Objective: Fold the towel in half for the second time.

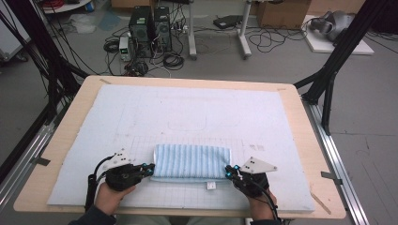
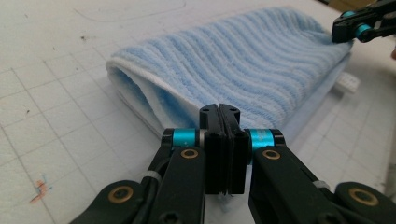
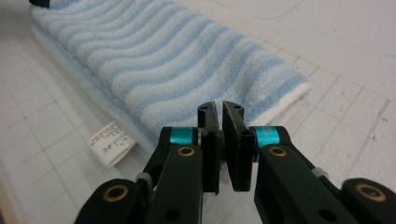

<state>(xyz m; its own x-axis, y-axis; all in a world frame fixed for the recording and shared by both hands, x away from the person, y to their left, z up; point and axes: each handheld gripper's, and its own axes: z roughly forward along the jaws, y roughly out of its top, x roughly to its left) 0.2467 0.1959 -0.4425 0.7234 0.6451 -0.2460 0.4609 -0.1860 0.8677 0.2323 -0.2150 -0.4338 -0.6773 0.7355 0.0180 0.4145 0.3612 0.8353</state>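
Blue-and-white striped terry towel (image 1: 192, 161) lies folded on the pale gridded mat (image 1: 141, 117), near the front edge of the table (image 1: 70, 122) on the person's side, long axis running L to R. White care label (image 1: 211, 185) pokes out from its front edge, toward the R end.

L gripper (image 1: 149, 168) sits at the towel's L end, held in the person's L hand (image 1: 110, 194). In the left gripper view the two black jaws are pressed flat together, no gap between them, tips right at the near corner of the towel; the fold's open mouth shows just beyond, w/ white edging curling around the blue inside. Whether any cloth is actually pinched there can't be told, the jaws hide that spot.

R gripper (image 1: 228, 171) sits at the towel's R end, in the R hand (image 1: 258, 201). In the right gripper view its jaws are almost together, just a sliver of gap at the tips, nothing visibly between them; the towel's white-hemmed corner lies just past the tips, care label off to the left on the mat.

Both grippers low to the mat, facing each other across the towel's length. Grey three-cornered plates top each one. Beyond the table: floor cables and a couple of PC towers (image 1: 150, 30).
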